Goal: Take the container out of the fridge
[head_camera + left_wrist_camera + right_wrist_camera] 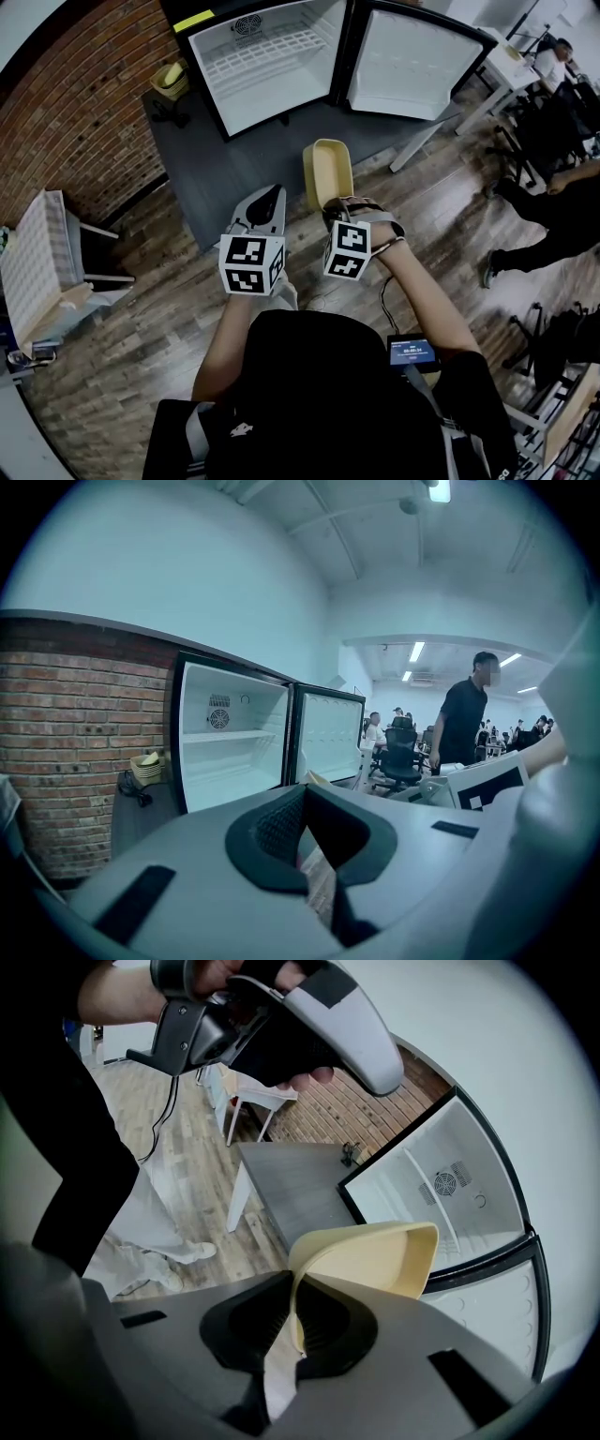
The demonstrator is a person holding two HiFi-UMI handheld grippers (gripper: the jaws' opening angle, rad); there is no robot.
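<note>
The fridge (pixel 272 66) stands with its door swung wide and its white shelves bare; it also shows in the left gripper view (pixel 234 733). The pale yellow container (pixel 328 173) hangs in the air in front of it, tilted on edge. My right gripper (pixel 330 202) is shut on its rim, and the thin wall sits pinched between the dark pads (pixel 319 1321) with the tub (pixel 375 1255) sticking out beyond them. My left gripper (pixel 272 195) floats just left of the container, its jaws together with nothing in them (pixel 302 794).
A stack of yellow bowls (pixel 172 77) sits on the dark mat (pixel 234 159) left of the fridge, by the brick wall (pixel 84 112). A white table (pixel 42 262) stands at the left. Seated people (pixel 553 216) and office chairs fill the right; a person (pixel 464 719) stands behind.
</note>
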